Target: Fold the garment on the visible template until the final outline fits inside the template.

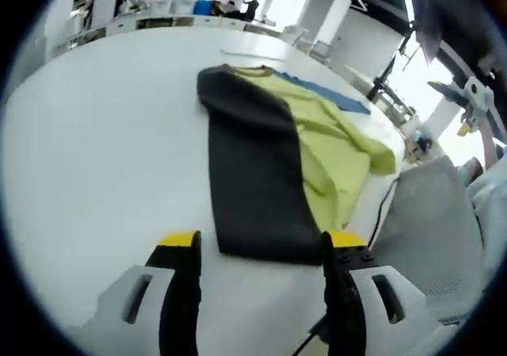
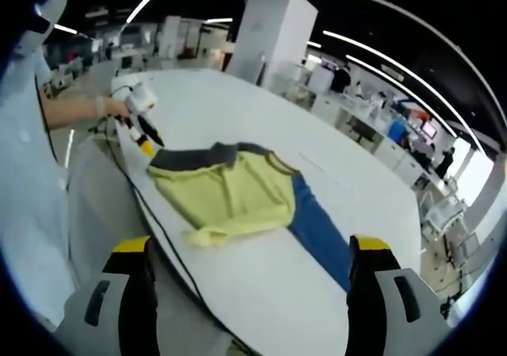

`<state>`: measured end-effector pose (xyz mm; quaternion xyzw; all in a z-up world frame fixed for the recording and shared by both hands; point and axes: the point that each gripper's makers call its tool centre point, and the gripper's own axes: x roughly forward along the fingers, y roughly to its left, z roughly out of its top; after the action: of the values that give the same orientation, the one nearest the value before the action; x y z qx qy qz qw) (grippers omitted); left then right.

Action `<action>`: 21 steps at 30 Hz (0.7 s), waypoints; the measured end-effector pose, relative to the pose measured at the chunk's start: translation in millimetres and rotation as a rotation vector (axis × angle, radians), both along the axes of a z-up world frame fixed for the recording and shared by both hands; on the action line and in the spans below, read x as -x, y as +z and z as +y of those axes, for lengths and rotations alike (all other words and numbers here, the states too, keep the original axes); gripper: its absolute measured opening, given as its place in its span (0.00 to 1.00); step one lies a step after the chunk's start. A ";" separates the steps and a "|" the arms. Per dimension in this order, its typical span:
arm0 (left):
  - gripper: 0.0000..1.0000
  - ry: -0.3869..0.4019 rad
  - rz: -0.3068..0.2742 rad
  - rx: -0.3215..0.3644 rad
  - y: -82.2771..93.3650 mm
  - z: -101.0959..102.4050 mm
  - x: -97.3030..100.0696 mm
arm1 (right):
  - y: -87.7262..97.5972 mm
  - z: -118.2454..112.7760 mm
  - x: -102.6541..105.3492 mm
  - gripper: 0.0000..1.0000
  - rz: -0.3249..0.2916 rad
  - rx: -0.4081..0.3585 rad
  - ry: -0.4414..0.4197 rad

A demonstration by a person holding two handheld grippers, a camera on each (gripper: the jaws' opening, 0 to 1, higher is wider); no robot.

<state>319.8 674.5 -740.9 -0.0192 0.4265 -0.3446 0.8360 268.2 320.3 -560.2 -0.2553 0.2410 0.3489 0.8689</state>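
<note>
Garment [image 1: 269,166]: judged light and limp, a knit shirt that will drape and sag from wherever it is pinched, and drag its lower layers along if lifted carelessly. Not fragile. On the smooth white table [image 1: 95,150] it will probably slide easily, so a fold could shift the whole pile (worth holding one edge down while the other turns over). Best holds look like the outer edges and corners: the near dark hem by the left gripper [image 1: 261,249], or the loose yellow corner toward the table edge.

Appearance: three colour panels, dark grey, yellow-green and blue. In the left gripper view the dark panel runs as a long strip away from the camera, the yellow part rumpled beside it, a blue sliver at the far side. In the right gripper view the yellow part is bunched in folds, the dark band at the far end, blue trailing toward the right gripper [image 2: 249,253]. It lies near the table edge. No template outline can be made out.

Tools: left gripper open, jaws spread, near hem between them, not clamped. Right gripper open, holding nothing, short of the cloth. A cable [image 2: 170,241] runs along the table edge.
</note>
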 end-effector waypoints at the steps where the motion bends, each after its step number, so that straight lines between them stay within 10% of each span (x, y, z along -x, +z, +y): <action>1: 0.57 0.002 0.000 0.001 -0.4 0.4 -0.1 | 0.1 0.4 0.2 1.00 0.000 0.000 0.001; 21: 0.41 0.010 0.017 0.003 -5.9 8.9 2.9 | 2.2 2.0 0.8 1.00 0.000 0.010 -0.002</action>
<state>316.9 683.3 -746.7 -0.0255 0.4329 -0.3409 0.8341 267.4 322.3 -558.0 -0.2593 0.2428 0.3468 0.8681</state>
